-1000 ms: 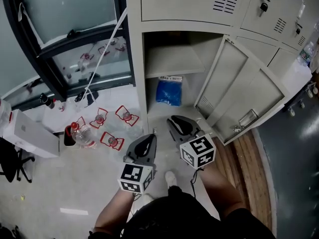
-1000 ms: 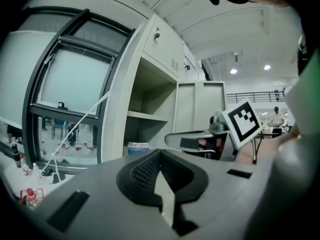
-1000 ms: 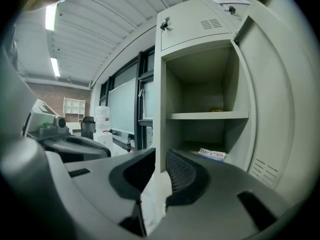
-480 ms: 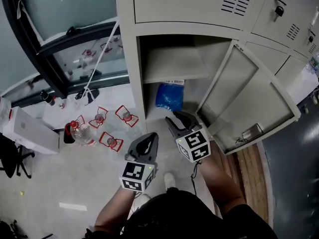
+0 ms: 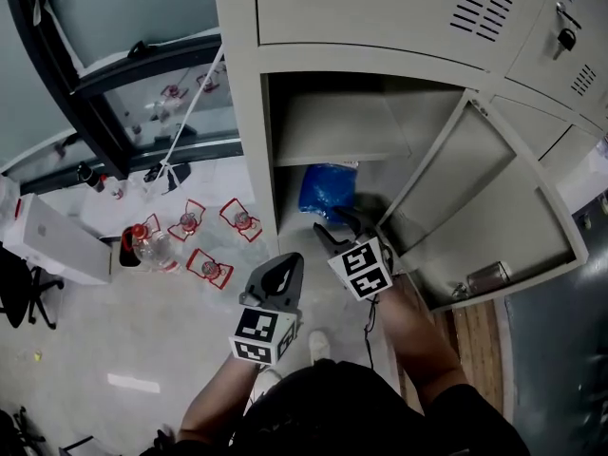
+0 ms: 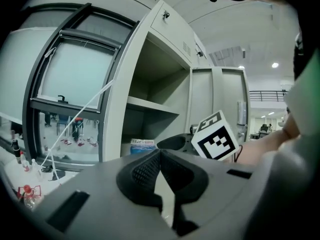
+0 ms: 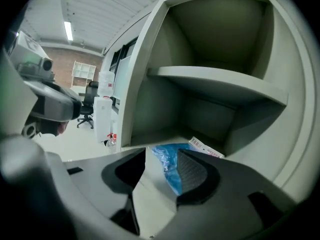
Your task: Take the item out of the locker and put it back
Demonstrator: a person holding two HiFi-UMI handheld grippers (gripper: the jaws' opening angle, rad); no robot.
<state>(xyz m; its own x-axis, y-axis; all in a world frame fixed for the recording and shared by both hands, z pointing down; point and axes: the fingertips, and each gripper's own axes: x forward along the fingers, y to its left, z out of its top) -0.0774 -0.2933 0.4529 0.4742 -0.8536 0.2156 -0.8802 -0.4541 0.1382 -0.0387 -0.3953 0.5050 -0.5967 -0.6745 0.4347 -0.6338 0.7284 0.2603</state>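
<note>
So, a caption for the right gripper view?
Right gripper, empty jaws just opening, aimed at blue plastic bag in the locker.

The bag lay in the locker beneath the shelf, right tool before it; the door stood open rightward; bottles stood on the floor leftward.

Print on the white label atop the blue bag is too small to read.

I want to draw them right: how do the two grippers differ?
The left gripper has jaws together and hangs outside the locker; the right gripper has jaws apart, just opening, nothing between them yet, and reaches toward the blue bag inside. Both are grey with marker cubes.
</note>
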